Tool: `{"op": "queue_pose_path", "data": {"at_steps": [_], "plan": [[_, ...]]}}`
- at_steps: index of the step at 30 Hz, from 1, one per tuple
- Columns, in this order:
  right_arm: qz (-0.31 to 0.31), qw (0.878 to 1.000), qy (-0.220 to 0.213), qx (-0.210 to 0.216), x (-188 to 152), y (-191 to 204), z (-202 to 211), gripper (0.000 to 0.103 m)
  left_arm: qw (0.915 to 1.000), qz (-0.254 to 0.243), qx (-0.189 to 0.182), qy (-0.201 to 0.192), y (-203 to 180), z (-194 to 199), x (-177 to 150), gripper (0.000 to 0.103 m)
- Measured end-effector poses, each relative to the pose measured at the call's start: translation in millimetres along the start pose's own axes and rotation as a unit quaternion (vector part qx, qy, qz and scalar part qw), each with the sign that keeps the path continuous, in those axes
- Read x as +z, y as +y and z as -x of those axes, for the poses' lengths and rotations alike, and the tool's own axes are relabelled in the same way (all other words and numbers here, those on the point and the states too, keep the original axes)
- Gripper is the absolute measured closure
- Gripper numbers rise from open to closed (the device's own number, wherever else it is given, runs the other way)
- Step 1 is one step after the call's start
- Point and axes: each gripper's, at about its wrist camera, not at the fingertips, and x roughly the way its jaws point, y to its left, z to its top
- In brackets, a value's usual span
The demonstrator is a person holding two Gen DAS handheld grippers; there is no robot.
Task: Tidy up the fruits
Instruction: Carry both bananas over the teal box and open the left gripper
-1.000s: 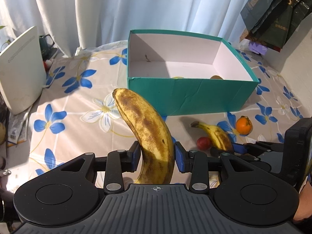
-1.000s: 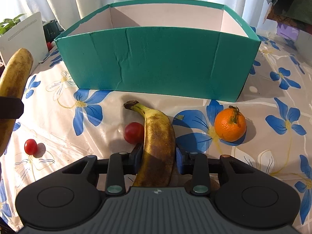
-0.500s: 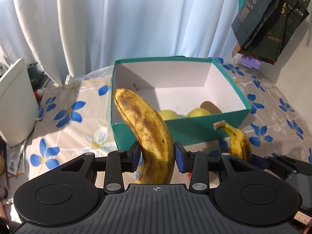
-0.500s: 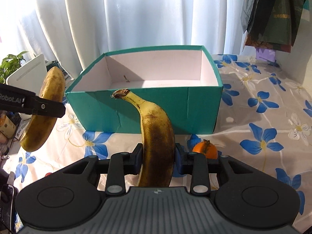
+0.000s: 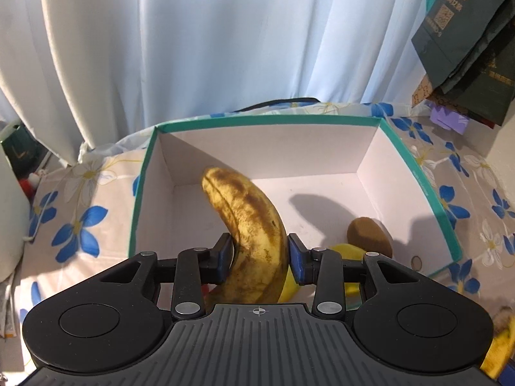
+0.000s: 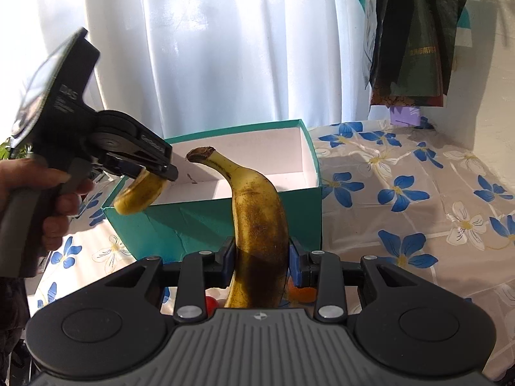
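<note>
A table covered by a blue-flowered cloth (image 6: 402,193) is backed by white curtains (image 5: 225,48). A spotted banana (image 5: 254,234) is clamped by the left gripper (image 5: 259,254) above the open teal box (image 5: 447,212). A second banana (image 6: 257,228) is pinched upright in the right gripper (image 6: 261,265), before the box. Writing on hanging dark bags (image 5: 466,41) is unreadable.

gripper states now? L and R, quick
Left gripper: shut on a spotted banana, held over the teal box.
Right gripper: shut on a second banana, in front of the box.
</note>
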Motion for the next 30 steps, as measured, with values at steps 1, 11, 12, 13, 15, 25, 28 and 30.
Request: {"op": "queue_pose_path", "data": {"at_steps": [1, 11, 12, 13, 15, 25, 28, 30], "plan": [[-0.002, 1.0, -0.001, -0.002, -0.5, -1.1, 1.7, 0.071, 1.0, 0.004, 0.002, 0.008, -0.2, -9.3, 1.3, 0.062], [-0.02, 1.0, -0.006, -0.02, -2.4, -14.4, 6.0, 0.071, 0.9993, -0.014, 0.025, 0.024, -13.6, -49.6, -3.1, 0.062], [-0.022, 1.0, -0.007, -0.021, -2.2, -14.8, 7.4, 0.071, 0.9993, -0.013, 0.024, 0.025, -13.3, -50.0, -2.4, 0.06], [-0.023, 0.999, -0.009, -0.022, -1.7, -15.1, 7.8, 0.071, 0.9994, -0.013, 0.027, 0.019, -12.5, -49.0, -1.9, 0.058], [-0.025, 0.999, -0.012, -0.022, -1.2, -14.6, 9.7, 0.071, 0.9992, -0.017, 0.037, 0.003, -12.8, -44.1, -1.6, 0.035], [-0.024, 0.999, -0.025, -0.017, 5.3, -12.5, 12.6, 0.071, 0.9954, -0.011, 0.061, -0.073, -0.2, 27.1, -16.3, 0.006], [-0.022, 0.999, -0.029, -0.017, 8.4, -11.7, 12.2, 0.071, 0.9897, -0.016, 0.092, -0.108, 1.1, 63.1, -41.0, 0.003], [-0.019, 0.999, -0.03, -0.017, 11.7, -10.4, 10.3, 0.071, 0.9885, -0.013, 0.107, -0.106, 2.6, 76.7, -55.7, 0.003]]}}
